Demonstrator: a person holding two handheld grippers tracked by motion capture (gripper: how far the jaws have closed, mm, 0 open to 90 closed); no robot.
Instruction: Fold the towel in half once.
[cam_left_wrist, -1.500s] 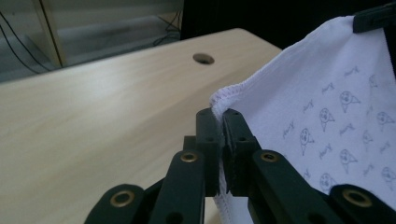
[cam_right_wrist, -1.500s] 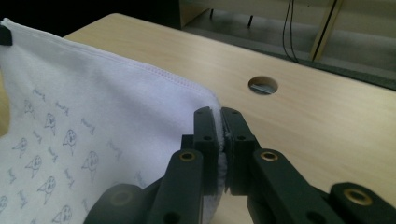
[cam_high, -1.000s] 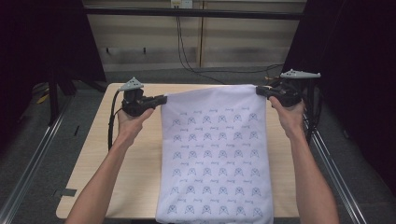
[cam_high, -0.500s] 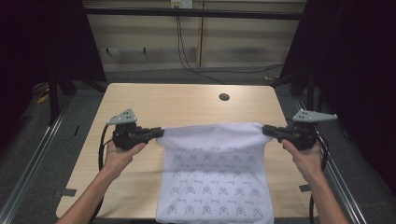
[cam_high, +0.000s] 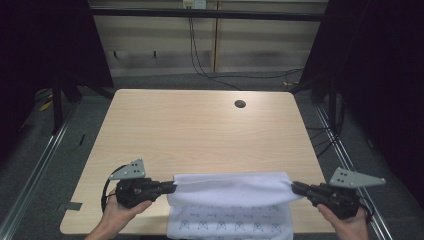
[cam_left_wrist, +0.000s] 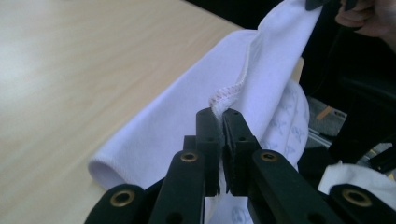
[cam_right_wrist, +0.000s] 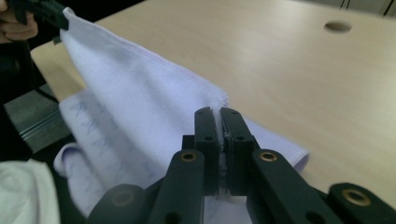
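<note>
Near the front edge of the wooden desk (cam_high: 200, 130), a white cloth (cam_high: 232, 189) with a faint grey printed pattern hangs stretched between the 2 tools. From the high view, the left tool (cam_high: 172, 187) pinches 1 corner of the cloth at the left, and the right tool (cam_high: 295, 187) pinches the opposite corner at the right, so the cloth's upper edge runs taut and almost level between them. Below that edge the plain side of the cloth folds over in a soft roll that lies on the desk, while the patterned part drops past the desk's front edge toward the person

Seen along the left tool (cam_left_wrist: 221, 116), its 2 black jaws are pressed together on the stitched hem of the cloth (cam_left_wrist: 196, 116), with the fabric rising away to the other hand (cam_left_wrist: 369, 16) at the upper right. Seen along the right tool (cam_right_wrist: 218, 116), the jaws are likewise pressed together on a thin bit of the cloth (cam_right_wrist: 140, 107), which stretches off to the far tool at the upper left

A round dark hole (cam_high: 240, 104) sits in the desk toward its far right side, well apart from the cloth. Each tool carries a grey 3-cornered plate (cam_high: 131, 170) on top, and a hand (cam_high: 120, 212) grips each from below
</note>
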